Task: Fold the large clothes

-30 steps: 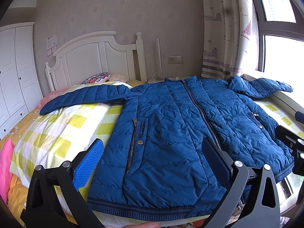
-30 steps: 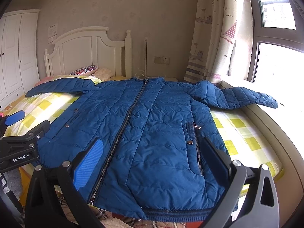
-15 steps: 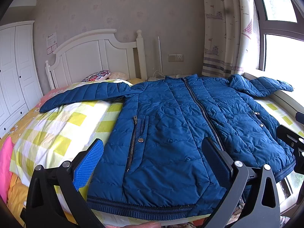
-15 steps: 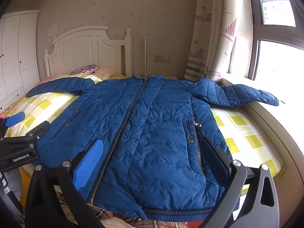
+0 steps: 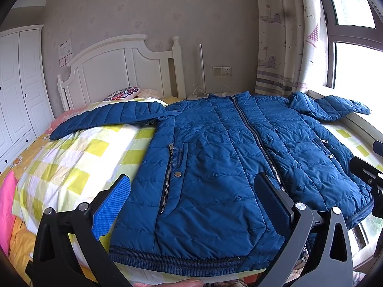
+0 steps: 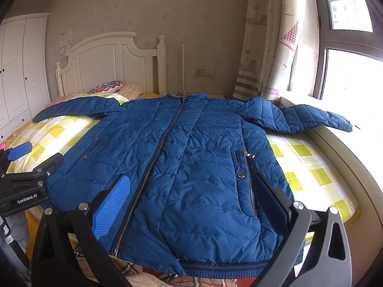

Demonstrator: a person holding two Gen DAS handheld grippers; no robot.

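A blue quilted jacket (image 5: 222, 162) (image 6: 191, 157) lies flat and zipped on the bed, front up, hem nearest me. Its sleeves spread out to both sides; one sleeve (image 5: 107, 117) lies on the checked sheet, the other sleeve (image 6: 306, 117) rests on the window sill. My left gripper (image 5: 191, 198) hovers open over the hem's left half, nothing between its fingers. My right gripper (image 6: 191, 198) is open above the hem's right half, likewise empty. In the right wrist view the left gripper (image 6: 21, 167) shows at the left edge.
The bed has a yellow-and-white checked sheet (image 5: 71, 162) and a white headboard (image 5: 119, 71) with pillows (image 5: 124, 93). A white wardrobe (image 5: 16, 91) stands left. Curtain (image 6: 268, 35) and window sill (image 6: 347, 143) border the bed's right side. Pink bedding (image 5: 7, 203) hangs at the left corner.
Both cameras have eased slightly forward and upward over the jacket. The jacket has not moved, and both grippers remain open.
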